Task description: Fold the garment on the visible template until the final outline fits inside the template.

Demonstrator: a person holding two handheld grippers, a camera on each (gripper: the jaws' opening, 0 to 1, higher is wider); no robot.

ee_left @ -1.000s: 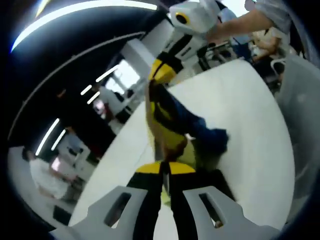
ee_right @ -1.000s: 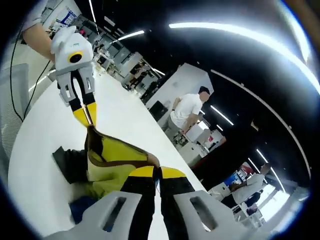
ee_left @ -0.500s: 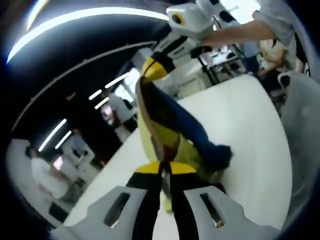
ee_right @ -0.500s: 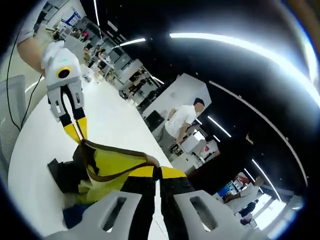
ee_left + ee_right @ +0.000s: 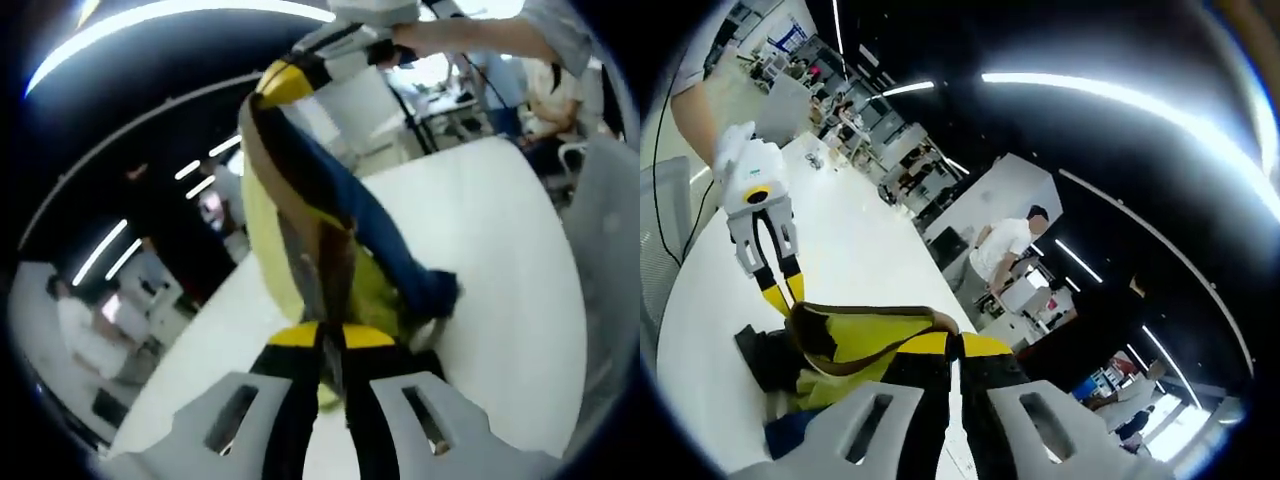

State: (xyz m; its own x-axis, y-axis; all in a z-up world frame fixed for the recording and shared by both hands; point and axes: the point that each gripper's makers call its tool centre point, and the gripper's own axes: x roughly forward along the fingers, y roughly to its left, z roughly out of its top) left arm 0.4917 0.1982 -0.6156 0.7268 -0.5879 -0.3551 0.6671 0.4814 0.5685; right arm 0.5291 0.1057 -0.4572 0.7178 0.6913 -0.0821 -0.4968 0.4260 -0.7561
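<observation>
While both grippers hold the garment (image 5: 320,240) up off the white tabletop (image 5: 500,250), the step in hand reads as spreading it before it is laid flat for folding. The left gripper (image 5: 331,338) has its yellow-tipped jaws pressed together on a brown-edged hem, and the right gripper (image 5: 953,345) pinches the same brown-trimmed yellow cloth in the same way. To do this well, the person would likely draw the two pinch points apart along the hem until the cloth hangs without twists, then lower the dangling part first so that it settles toward the middle of the tabletop rather than its edge. A pull that is too brisk could drag the hem out of one pair of jaws.

The left gripper view shows the garment's full hang: yellow cloth, a blue part trailing down to touch the tabletop, and the right gripper high up with a hand (image 5: 440,35) on it. No template outline can be made out on the tabletop.

The right gripper view looks across the hem's open loop to the left gripper (image 5: 778,292), and shows a dark part of the garment bunched on the tabletop near its edge, with people (image 5: 1005,240) standing well beyond.
</observation>
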